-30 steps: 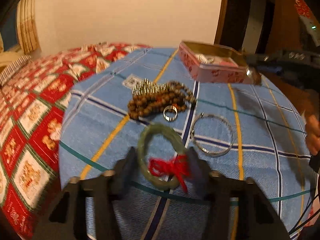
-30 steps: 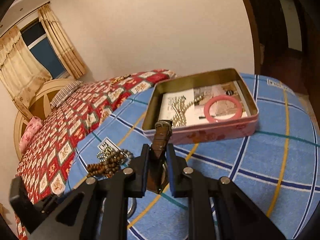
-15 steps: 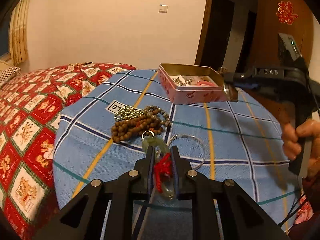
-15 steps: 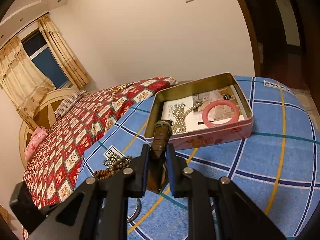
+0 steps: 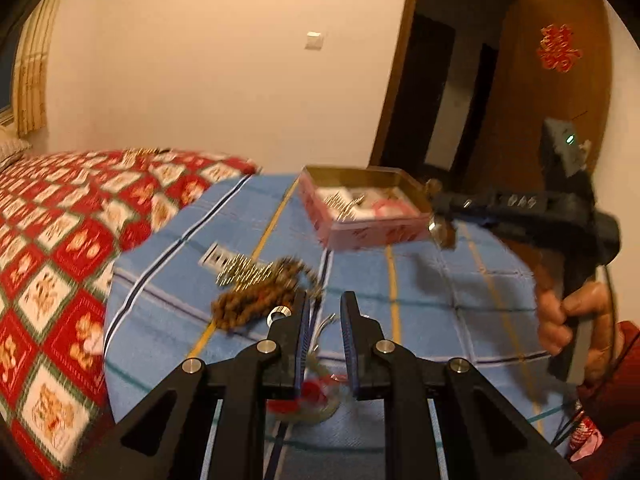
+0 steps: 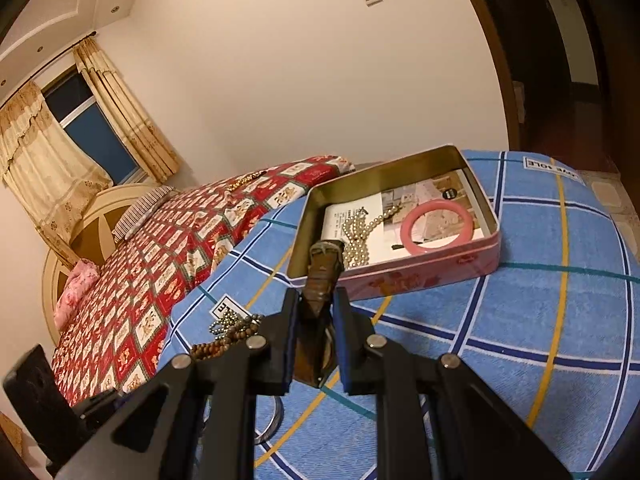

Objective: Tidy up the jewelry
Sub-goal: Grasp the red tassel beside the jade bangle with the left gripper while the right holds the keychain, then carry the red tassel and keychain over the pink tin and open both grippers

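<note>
Tin [image 6: 400, 280] near cloth [image 6: 520, 312] edge; rt side open.

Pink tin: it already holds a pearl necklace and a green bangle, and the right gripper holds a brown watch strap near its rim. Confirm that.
Not quite: the bangle in the pink tin is pink, not green, as the right wrist view shows. The rest stands: the pearl necklace lies inside, and the right gripper holds the brown watch strap near the rim.
</note>
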{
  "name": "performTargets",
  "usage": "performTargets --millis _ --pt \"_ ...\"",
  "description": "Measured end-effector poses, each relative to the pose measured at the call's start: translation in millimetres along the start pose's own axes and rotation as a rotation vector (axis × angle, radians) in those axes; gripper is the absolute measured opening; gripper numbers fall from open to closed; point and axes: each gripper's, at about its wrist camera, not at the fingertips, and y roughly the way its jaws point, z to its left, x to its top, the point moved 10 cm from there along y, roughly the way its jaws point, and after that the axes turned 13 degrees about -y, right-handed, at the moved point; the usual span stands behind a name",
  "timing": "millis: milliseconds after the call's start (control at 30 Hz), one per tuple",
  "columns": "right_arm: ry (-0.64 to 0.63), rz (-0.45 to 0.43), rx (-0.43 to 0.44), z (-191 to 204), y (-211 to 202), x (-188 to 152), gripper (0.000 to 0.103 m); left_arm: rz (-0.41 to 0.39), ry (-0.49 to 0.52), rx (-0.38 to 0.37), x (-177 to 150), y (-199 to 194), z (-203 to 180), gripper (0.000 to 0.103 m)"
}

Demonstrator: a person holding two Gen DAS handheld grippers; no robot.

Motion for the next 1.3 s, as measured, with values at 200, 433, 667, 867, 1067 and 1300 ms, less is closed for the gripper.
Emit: performTargets --millis 200,433,667,867,1067,1300 --pt "0.003 -0.018 -0.001 -3 -5 5 0.019 -0.068 0.063 -0.012 28 -8 -16 0.016" --pt "-0.005 -0.019 0.011 -4 -10 6 0.020 0.056 0.104 -0.011 7 -11 -11 0.059" --pt "0.022 0.001 0.033 -4 -3 -1 0.020 0.146 0.160 0.102 -42 12 2 0.038" --pt "0.026 -0.002 0.030 -5 -7 0 0.020 0.212 0.133 0.120 -57 22 12 0.027" --pt "0.036 -0.009 0.023 -8 -9 1 0.020 0.218 0.131 0.145 -61 23 16 0.004" --pt "0.035 -0.022 0.019 -7 -12 3 0.020 0.109 0.032 0.062 -22 7 11 0.004"
